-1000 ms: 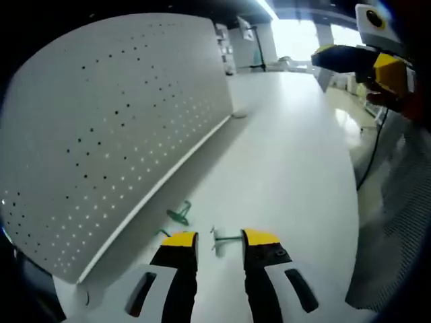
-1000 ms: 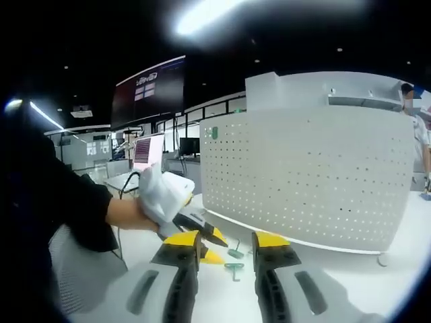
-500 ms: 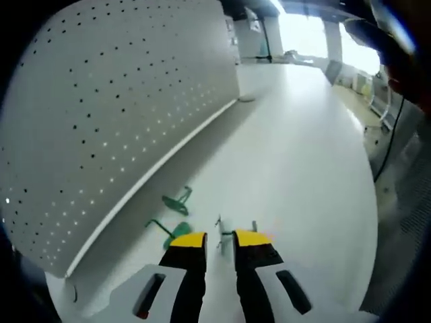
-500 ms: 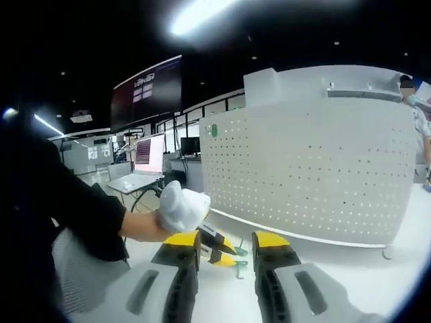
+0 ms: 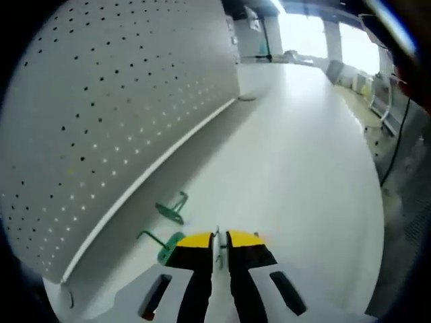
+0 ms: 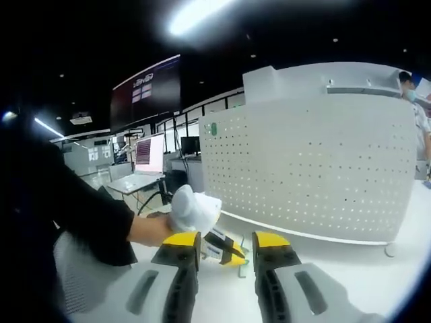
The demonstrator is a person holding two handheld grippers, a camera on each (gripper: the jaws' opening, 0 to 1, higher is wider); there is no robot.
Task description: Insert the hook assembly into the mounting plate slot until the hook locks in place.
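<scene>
The white perforated mounting plate point(image 5: 101, 121) stands upright along the left of the table and fills the middle of the right gripper view point(image 6: 310, 168). My left gripper point(image 5: 219, 238) sits low over the table, its yellow-tipped jaws shut on a thin grey metal hook point(image 5: 217, 233) that pokes up between them. Two green hooks lie on the table just left of it, one further out point(image 5: 172, 209) and one beside the left jaw point(image 5: 161, 244). My right gripper point(image 6: 227, 241) is open and held off the table, with nothing in it. Beyond its jaws I see the left gripper point(image 6: 227, 250), held by a white-gloved hand point(image 6: 195, 210).
The white table point(image 5: 296, 175) stretches far ahead and to the right of the plate, with an edge dropping off on the right. A small round foot point(image 5: 243, 98) sits at the plate's far end. A laptop point(image 6: 145, 161) and desks stand behind the person's dark sleeve point(image 6: 74, 215).
The left gripper's jaws have come together on the grey hook that lay between them. The gloved hand and left gripper have shifted right in the right gripper view.
</scene>
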